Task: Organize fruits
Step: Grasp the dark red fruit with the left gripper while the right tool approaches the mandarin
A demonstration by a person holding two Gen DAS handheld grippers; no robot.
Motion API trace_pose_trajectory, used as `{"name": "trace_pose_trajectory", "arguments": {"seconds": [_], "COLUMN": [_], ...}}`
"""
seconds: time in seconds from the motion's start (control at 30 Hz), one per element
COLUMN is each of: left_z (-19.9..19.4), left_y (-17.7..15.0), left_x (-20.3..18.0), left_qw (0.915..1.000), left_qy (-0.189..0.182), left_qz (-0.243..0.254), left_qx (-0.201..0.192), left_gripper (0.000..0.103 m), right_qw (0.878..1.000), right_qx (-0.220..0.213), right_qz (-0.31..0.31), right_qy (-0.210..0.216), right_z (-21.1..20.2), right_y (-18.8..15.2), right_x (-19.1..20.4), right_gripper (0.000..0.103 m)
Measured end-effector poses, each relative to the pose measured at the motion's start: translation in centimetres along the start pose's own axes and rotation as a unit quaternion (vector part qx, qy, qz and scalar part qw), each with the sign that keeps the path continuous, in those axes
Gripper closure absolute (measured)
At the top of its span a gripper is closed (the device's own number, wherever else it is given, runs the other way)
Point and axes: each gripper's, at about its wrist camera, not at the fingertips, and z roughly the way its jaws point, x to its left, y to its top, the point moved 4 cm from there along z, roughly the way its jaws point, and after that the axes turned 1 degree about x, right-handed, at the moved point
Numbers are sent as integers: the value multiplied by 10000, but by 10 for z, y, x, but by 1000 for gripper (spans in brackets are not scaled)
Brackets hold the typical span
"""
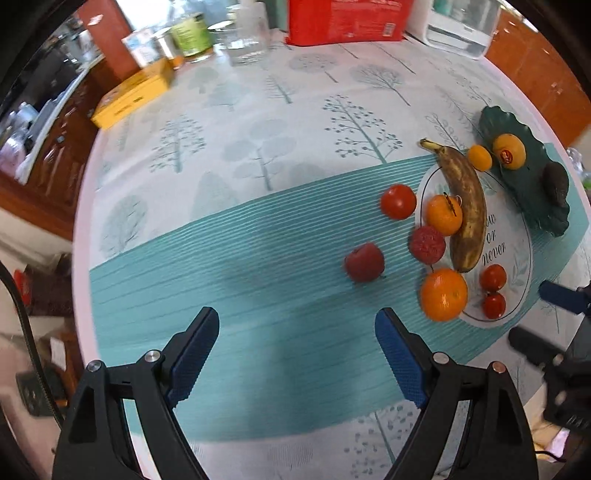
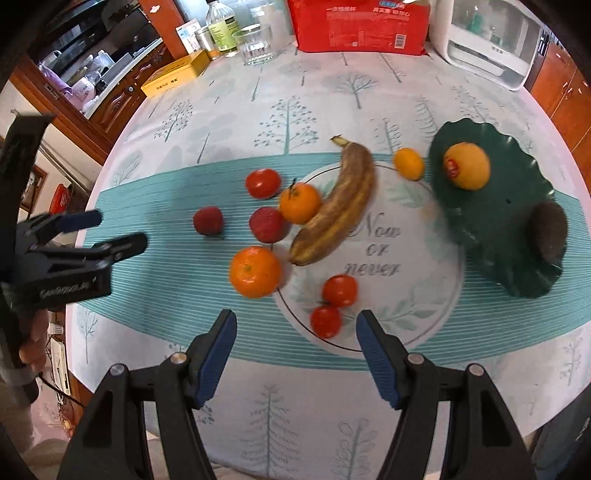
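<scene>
Right wrist view: I see my right gripper [image 2: 296, 338] with its blue-padded fingers [image 2: 218, 356] spread apart and holding nothing, hovering over the near edge of the table [image 2: 369, 92]. Just ahead of the fingers lie two small tomatoes [image 2: 332, 306], one touching the other, inside the printed circle of the placemat [image 2: 166, 258].

The green leaf-shaped plate [image 2: 491, 229] sits at the right side of the placemat — it holds a yellow-orange fruit with a red sticker [image 2: 466, 166] near its far side and a dark avocado [image 2: 552, 230] at its right rim. A small yellow-orange citrus [image 2: 409, 163] lies on the placemat just beside the plate's left rim, outside it.

The remaining fruit is loose on the placemat. A brown-spotted banana [image 2: 338, 206] lies diagonally across the circle. A stemmed mandarin [image 2: 300, 203] touches its left side. A rough red fruit [image 2: 267, 224] sits just beside the mandarin, a larger orange [image 2: 255, 272] is nearer to me, a single tomato [image 2: 263, 183] lies farther back, and a dark red fruit [image 2: 208, 220] lies apart at the left.

Left wrist view: my left gripper [image 1: 297, 332] also has its fingers [image 1: 400, 360] apart and empty, above the striped placemat well left of the fruit group. At the far edge of the table stand a red package [image 2: 360, 26], a glass tumbler [image 2: 256, 44] and a yellow box [image 2: 177, 74].
</scene>
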Motion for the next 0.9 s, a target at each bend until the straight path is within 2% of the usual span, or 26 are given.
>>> {"name": "trace_pose_trajectory", "arguments": {"seconds": [0.13,0.33,0.6,0.8,0.83,0.9], "left_z": [22,45,59,72,73,75], "left_y": [10,20,30,37,38,39], "left_x": [-7,-16,-23,-32,-35,-42], "left_qw": [9994,9961,9947,9927,9925,9926], "left_qy": [-313,-744,-890,-1016,-1039,-1036], "left_qz": [38,14,25,9,25,76], "left_qx": [167,467,508,649,646,631], "left_gripper": [18,24,34,47,50,55], "right_qw": [9999,9996,9998,9997,9998,9997], "right_qx": [100,219,207,231,215,242], "right_qz": [74,64,20,36,24,-35], "right_qy": [119,171,49,24,-1,3], "right_z": [21,43,58,67,68,69], "right_y": [3,5,16,21,20,19], "right_x": [8,22,33,35,35,36], "right_gripper": [35,35,35,36,38,57]}}
